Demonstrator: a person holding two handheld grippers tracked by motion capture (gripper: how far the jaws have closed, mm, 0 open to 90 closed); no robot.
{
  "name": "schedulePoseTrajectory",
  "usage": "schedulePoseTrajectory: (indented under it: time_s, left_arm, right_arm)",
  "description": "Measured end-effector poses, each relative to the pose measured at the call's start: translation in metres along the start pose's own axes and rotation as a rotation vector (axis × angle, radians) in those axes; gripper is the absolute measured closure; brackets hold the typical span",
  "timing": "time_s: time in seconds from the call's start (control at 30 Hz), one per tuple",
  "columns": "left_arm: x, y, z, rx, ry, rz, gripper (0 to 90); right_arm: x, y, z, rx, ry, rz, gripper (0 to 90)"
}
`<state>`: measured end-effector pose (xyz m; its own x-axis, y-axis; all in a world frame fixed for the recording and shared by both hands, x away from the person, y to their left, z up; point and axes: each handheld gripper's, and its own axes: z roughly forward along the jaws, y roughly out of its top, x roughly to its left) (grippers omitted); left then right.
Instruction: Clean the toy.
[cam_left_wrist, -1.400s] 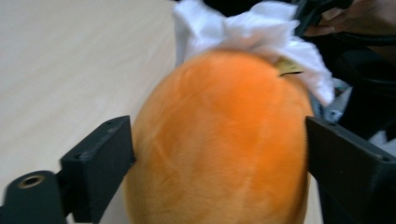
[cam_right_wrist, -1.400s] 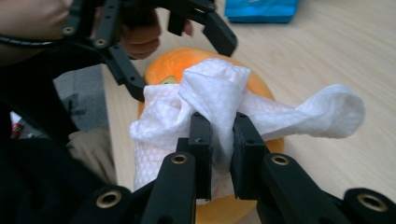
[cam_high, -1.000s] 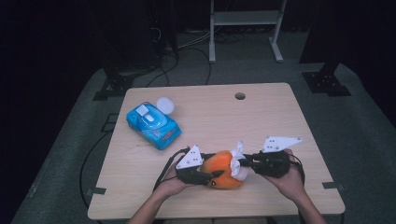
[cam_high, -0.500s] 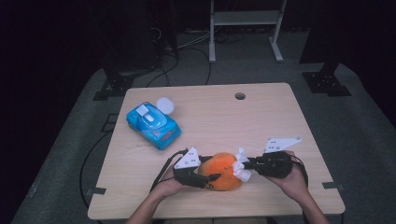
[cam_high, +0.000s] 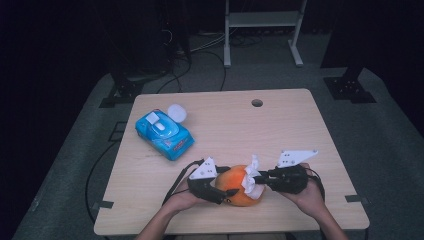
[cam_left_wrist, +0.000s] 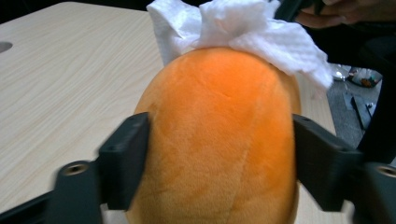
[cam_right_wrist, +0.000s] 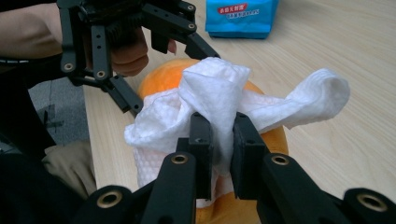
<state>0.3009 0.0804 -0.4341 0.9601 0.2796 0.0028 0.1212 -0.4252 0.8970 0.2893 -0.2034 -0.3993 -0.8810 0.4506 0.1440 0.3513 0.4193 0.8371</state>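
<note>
Here the orange plush (cam_high: 235, 186) lies near the table's (cam_high: 280, 130) near edge, between both grippers, its long axis running left to right. The left gripper (cam_high: 220, 192) has it between its jaws, which have just been opening. The right gripper (cam_high: 256, 181) is clamped on a white wipe (cam_right_wrist: 219, 100), resting on the plush's right end.
</note>
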Motion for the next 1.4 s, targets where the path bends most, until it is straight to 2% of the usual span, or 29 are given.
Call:
schedulePoseTrajectory:
  time_s: [0.07,0.2,0.3,0.4,0.43,0.47,0.5,0.57,0.6,0.63,0.67,0.7,0.73,0.8,0.87,0.9,1.0,1.07,1.1,1.13,1.2,1.3,1.33,1.37,1.4]
  left_arm:
    - [0.000,0.000,0.000,0.001,0.005,-0.004,29.1]
    - [-0.001,0.002,0.000,0.008,0.012,0.006,29.5]
    - [-0.003,0.004,0.002,0.005,0.013,0.014,29.9]
    - [-0.004,0.005,0.002,0.010,0.016,0.021,29.8]
    - [-0.003,0.005,0.002,0.012,0.015,0.013,29.2]
    - [-0.003,0.005,0.002,0.012,0.015,0.013,27.8]
    - [-0.002,0.003,0.001,0.013,0.007,0.001,25.8]
    - [0.000,0.003,0.000,0.005,-0.002,-0.018,20.4]
    - [0.000,0.003,0.000,0.005,-0.002,-0.018,17.9]
    - [0.003,0.002,-0.002,0.006,-0.005,-0.046,15.9]
    - [0.003,0.002,-0.002,0.006,-0.005,-0.046,14.7]
    - [0.006,0.001,-0.005,0.006,-0.014,-0.071,15.5]
    - [0.007,-0.001,-0.006,-0.004,-0.025,-0.072,20.5]
    - [0.006,-0.002,-0.006,-0.004,-0.019,-0.061,30.3]
    - [0.005,0.000,-0.005,-0.002,-0.012,-0.056,33.4]
    - [0.002,0.004,-0.005,0.002,-0.003,-0.040,33.6]
    - [-0.003,0.008,-0.001,0.006,0.002,-0.020,33.8]
    - [-0.004,0.009,-0.001,0.009,0.001,-0.014,33.8]
    - [-0.006,0.009,-0.001,0.016,0.004,-0.008,33.7]
    - [-0.005,0.008,-0.001,0.014,0.001,-0.008,33.0]
    - [-0.002,0.005,-0.002,0.010,-0.013,-0.024,27.1]
    - [0.001,0.002,0.000,0.020,-0.004,-0.054,16.3]
    - [0.001,0.002,0.000,0.020,-0.004,-0.054,17.5]
    - [0.001,0.001,0.000,0.004,-0.020,-0.044,23.8]
    - [-0.001,0.002,0.000,0.004,-0.015,-0.035,28.7]
  right_arm:
    - [-0.002,0.000,-0.002,0.014,-0.007,-0.002,79.7]
    - [-0.006,-0.002,-0.012,0.036,-0.056,0.007,79.7]
    - [-0.002,0.004,-0.015,-0.015,-0.035,0.007,79.7]
    - [0.006,0.012,-0.009,-0.021,-0.017,-0.017,79.5]
    - [0.008,0.013,-0.004,0.000,-0.025,-0.039,79.4]
    - [0.008,0.013,-0.004,0.000,-0.025,-0.039,79.4]
    - [0.007,0.010,0.002,0.022,-0.021,-0.047,79.5]
    - [0.005,0.006,0.002,0.015,-0.006,-0.028,79.5]
    - [0.004,0.005,0.001,0.016,-0.007,-0.027,79.5]
    - [0.003,0.003,-0.001,0.017,-0.013,-0.021,79.5]
    - [0.002,0.002,-0.002,0.017,-0.015,-0.014,79.5]
    - [0.000,0.000,-0.004,0.016,-0.018,-0.010,79.5]
    - [-0.002,-0.001,-0.005,0.014,-0.020,-0.002,79.5]
    - [-0.006,-0.002,-0.008,0.017,-0.021,0.009,79.6]
    - [-0.005,0.000,-0.009,0.018,-0.028,0.008,79.6]
    - [-0.002,0.005,-0.013,0.005,-0.039,-0.006,79.7]
    - [0.007,0.015,-0.012,-0.033,-0.011,-0.030,79.7]
    - [0.011,0.017,-0.010,-0.033,-0.008,-0.043,79.7]
    - [0.015,0.019,-0.004,-0.003,-0.022,-0.075,79.6]
    - [0.015,0.018,-0.002,0.009,-0.028,-0.079,79.6]
    - [0.013,0.016,-0.001,0.013,-0.015,-0.070,79.7]
    - [0.009,0.010,-0.002,0.022,-0.021,-0.053,79.7]
    - [0.009,0.010,-0.002,0.022,-0.021,-0.053,79.7]
    - [0.005,0.009,-0.005,0.020,-0.026,-0.039,79.7]
    - [0.004,0.009,-0.007,0.019,-0.028,-0.036,79.6]
